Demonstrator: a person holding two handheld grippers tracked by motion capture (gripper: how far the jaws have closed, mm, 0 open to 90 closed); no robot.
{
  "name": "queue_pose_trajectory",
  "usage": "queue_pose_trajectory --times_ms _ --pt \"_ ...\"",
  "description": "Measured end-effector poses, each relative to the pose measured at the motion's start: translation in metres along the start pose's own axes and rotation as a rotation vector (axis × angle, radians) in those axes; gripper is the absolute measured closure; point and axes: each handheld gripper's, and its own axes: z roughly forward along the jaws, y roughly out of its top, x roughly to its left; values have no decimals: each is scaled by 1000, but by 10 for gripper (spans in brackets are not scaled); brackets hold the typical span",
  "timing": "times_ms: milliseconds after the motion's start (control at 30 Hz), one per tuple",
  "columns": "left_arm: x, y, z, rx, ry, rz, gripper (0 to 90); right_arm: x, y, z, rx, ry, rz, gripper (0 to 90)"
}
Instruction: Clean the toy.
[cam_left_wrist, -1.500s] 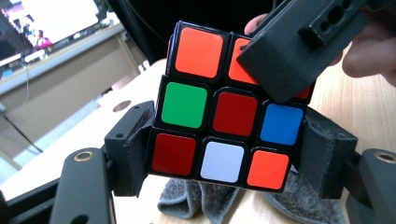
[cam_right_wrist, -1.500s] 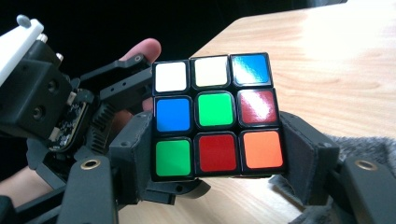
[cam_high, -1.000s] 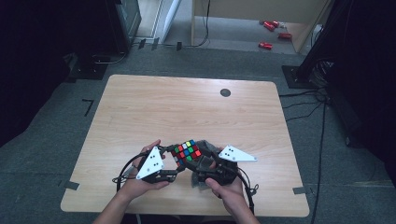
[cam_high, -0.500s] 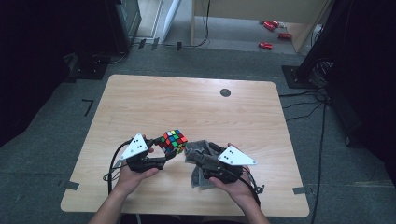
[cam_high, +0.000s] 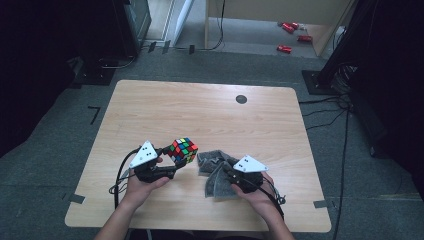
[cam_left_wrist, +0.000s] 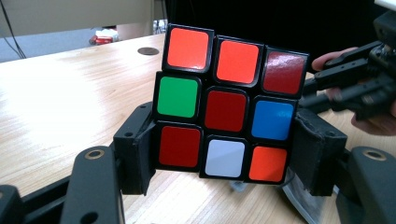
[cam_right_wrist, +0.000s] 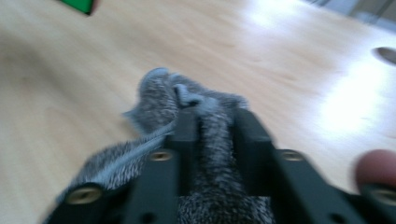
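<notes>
Rubik's cube (cam_left_wrist: 227, 104) sits clamped between the two jaws of the left hand-held gripper (cam_left_wrist: 227, 161), lifted clear of the wooden counter (cam_high: 210, 115) near its front edge; in the high view it hangs just left of a grey cloth (cam_high: 214, 170). The cube is rigid and light, with glossy faces likely to slip, so pressing on two opposite flat sides, as the pads do here, looks like the safest hold. The cloth is soft and limp and will bunch wherever it is taken; the right hand-held gripper (cam_right_wrist: 211, 122) is pinching a fold of it. The left gripper view gives the cube's near face in detail, reds, oranges, green, blue and white, which the high view cannot resolve, while the blurred right gripper view confirms fabric between those jaws.
</notes>
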Motion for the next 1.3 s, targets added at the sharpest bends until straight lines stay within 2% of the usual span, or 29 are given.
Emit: queue_pose_trajectory --times_ms 67,133,300,367,433,533,567,600,667,700,733,833,900,933,1000,1133,1233,1300 --pt "-1 0 1 3 5 4 342 -3 0 -4 -23 -40 14 832" --pt "-1 0 1 9 6 8 342 -7 1 -9 -59 -84 52 860" --pt "0 0 1 10 9 4 342 -12 7 -24 -133 -173 140 867" --pt "0 0 1 10 9 1 342 -6 10 -25 -145 -176 153 864" --pt "0 0 1 9 10 -1 342 5 11 -20 -136 -146 139 839" --pt "0 0 1 12 4 0 342 22 11 -7 -103 -60 99 745" --pt "0 0 1 14 3 2 342 26 10 -3 -93 -23 88 688" --pt "0 0 1 15 0 1 342 28 10 -1 -86 33 67 609" --pt "0 0 2 19 -14 -5 341 27 10 -1 -93 87 40 485" --pt "0 0 2 21 -19 -8 341 22 11 -2 -92 137 31 426" --pt "0 0 2 21 -25 -11 341 18 12 -3 -92 156 25 387" --pt "-1 1 -1 12 -40 -10 341 -2 8 -7 -113 133 17 317" --pt "-2 2 -3 10 -47 3 341 -16 1 -4 -116 74 7 265" --pt "-1 3 -3 10 -49 7 341 -21 -2 -1 -111 72 8 238" --pt "-1 3 -3 11 -49 3 341 -31 -8 11 -46 83 34 192" --pt "-5 3 -2 20 -57 17 341 -32 -16 25 48 110 44 179" --pt "-7 4 0 27 -62 27 341 -30 -21 32 126 86 35 208" --pt "-8 4 2 35 -63 32 341 -29 -25 34 141 81 30 245"
